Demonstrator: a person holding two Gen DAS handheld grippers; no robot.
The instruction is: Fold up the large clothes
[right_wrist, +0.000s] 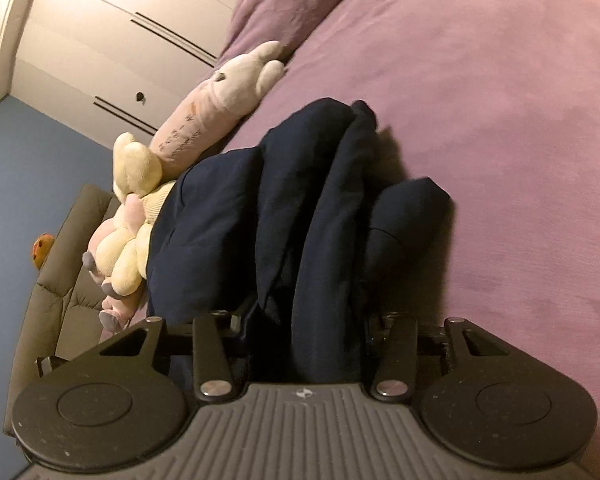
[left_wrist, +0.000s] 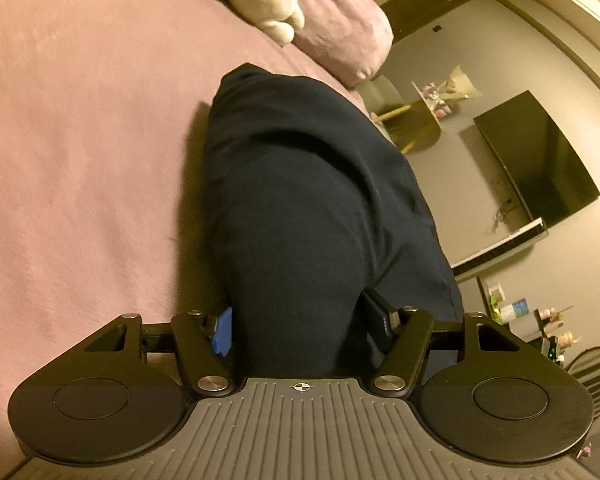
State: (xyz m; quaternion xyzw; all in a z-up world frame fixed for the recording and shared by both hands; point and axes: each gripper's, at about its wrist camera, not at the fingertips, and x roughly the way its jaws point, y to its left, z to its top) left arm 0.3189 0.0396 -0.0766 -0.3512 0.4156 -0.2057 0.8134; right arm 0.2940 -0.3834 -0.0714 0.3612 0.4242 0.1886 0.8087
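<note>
Left wrist view is showing the left gripper (left_wrist: 304, 328) clamping a navy garment (left_wrist: 308, 200) over the bed (left_wrist: 80, 140), the right gripper (right_wrist: 308, 332) pinching its bunched folds likewise, the soft, limp, bulky cloth probably handling best by its edges.

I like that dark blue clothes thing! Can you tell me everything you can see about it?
The garment is dark navy, soft-looking cloth, bunched into thick folds and creases. It hangs between the two grippers: the left gripper and the right gripper each pinch a bunch of it. Its far end droops onto the purple bed, casting a shadow. One side lies close to the stuffed toys.
</note>
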